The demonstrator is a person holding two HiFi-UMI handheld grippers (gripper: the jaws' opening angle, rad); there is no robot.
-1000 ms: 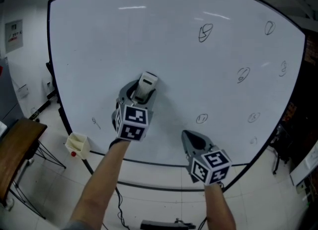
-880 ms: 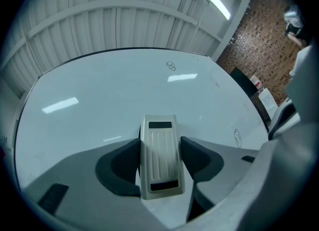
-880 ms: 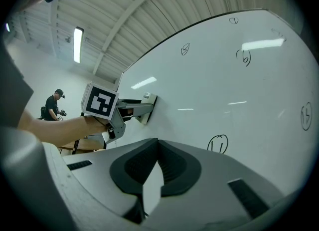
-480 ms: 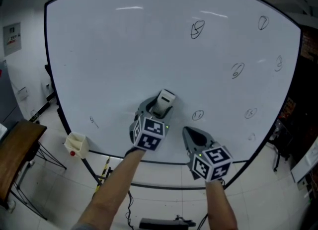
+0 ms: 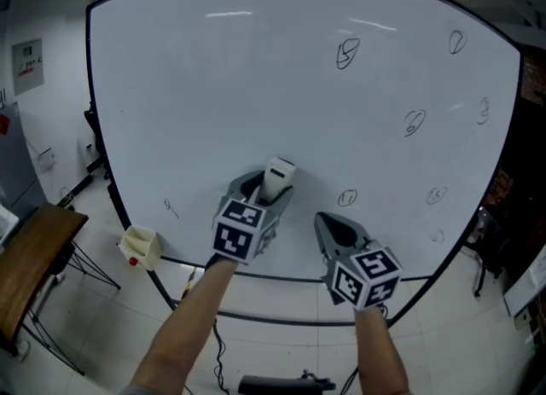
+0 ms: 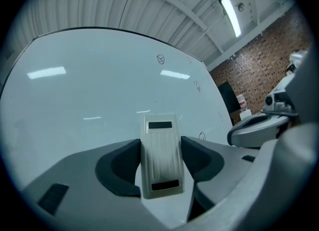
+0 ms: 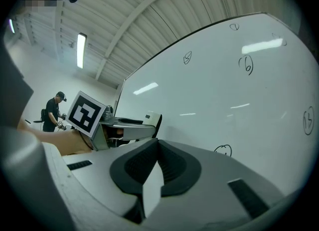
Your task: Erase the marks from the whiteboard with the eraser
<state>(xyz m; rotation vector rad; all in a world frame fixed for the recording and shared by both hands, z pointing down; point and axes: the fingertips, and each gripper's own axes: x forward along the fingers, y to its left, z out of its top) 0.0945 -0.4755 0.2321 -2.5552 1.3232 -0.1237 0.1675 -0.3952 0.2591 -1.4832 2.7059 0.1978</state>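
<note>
Presently, a white eraser (image 5: 277,178) is clamped between the jaws of the left gripper (image 5: 266,188), low on the whiteboard (image 5: 213,86) toward 6 o'clock. A circled mark (image 5: 347,199) is seen at the eraser's 3 o'clock. The right gripper (image 5: 328,229), jaws pressed together on nothing, is held at its 5 o'clock.

Pale tiled floor (image 5: 77,316); wooden table (image 5: 30,257) left; notice (image 5: 28,65) on white wall; ribbed ceiling (image 6: 124,5), tube light (image 6: 230,15); brick wall (image 6: 259,60).

Whiteboard (image 5: 256,86) common to steep head view, close gripper views
</note>
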